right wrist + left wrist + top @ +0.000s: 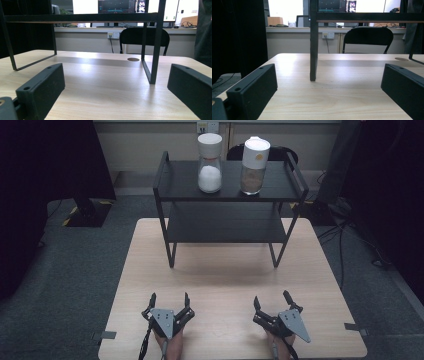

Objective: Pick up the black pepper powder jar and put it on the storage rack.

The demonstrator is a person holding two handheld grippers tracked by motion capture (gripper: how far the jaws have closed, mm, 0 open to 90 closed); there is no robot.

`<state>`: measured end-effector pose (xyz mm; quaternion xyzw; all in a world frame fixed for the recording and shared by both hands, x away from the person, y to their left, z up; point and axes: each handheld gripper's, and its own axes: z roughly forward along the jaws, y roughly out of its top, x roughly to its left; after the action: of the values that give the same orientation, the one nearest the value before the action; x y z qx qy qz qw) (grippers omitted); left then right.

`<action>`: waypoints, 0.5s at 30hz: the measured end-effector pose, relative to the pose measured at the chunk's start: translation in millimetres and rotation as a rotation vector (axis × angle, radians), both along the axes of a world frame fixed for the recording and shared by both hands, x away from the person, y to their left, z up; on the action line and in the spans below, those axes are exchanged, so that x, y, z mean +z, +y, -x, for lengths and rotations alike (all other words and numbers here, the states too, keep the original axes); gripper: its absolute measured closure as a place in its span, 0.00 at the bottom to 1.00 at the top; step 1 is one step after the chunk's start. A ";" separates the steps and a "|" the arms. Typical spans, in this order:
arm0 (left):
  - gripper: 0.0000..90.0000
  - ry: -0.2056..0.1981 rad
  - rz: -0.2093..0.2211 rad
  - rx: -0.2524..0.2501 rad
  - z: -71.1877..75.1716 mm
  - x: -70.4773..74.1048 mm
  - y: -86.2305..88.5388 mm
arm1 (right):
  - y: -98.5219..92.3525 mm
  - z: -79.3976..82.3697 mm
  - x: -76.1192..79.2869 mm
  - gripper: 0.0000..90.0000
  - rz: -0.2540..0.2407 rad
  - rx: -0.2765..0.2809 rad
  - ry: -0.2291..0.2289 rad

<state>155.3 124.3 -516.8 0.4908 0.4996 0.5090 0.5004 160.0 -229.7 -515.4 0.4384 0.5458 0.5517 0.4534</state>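
A black two-tier metal shelf stands at the far half of a light wooden table. On its top tier stand two white-lidded jars: one with white grains at the left, one with brown contents at the right. My left gripper rests open near the table's front edge, left of centre. My right gripper rests open at the front right. Nothing lies between either pair of jaws. In the left gripper view the shelf's front leg rises just ahead. The right gripper view looks under the shelf.
A black chair stands behind the table, with a wall and desk with monitors beyond. Dark equipment stands on the grey carpet at both sides. Bare tabletop lies between the grippers and the shelf legs.
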 end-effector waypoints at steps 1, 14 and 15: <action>0.00 0.000 0.000 0.000 0.0 0.0 0.0 | 0.0 0.0 0.0 0.00 0.000 0.000 0.000; 0.00 0.000 0.000 0.001 0.0 0.0 -0.2 | -0.2 -0.1 0.0 0.00 0.001 0.001 0.000; 0.00 0.000 0.000 0.001 0.0 0.0 -0.2 | -0.2 -0.2 0.1 0.00 0.000 0.002 0.000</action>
<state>155.4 124.1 -516.8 0.4905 0.5000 0.5093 0.5000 160.2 -229.9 -515.3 0.4379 0.5463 0.5520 0.4528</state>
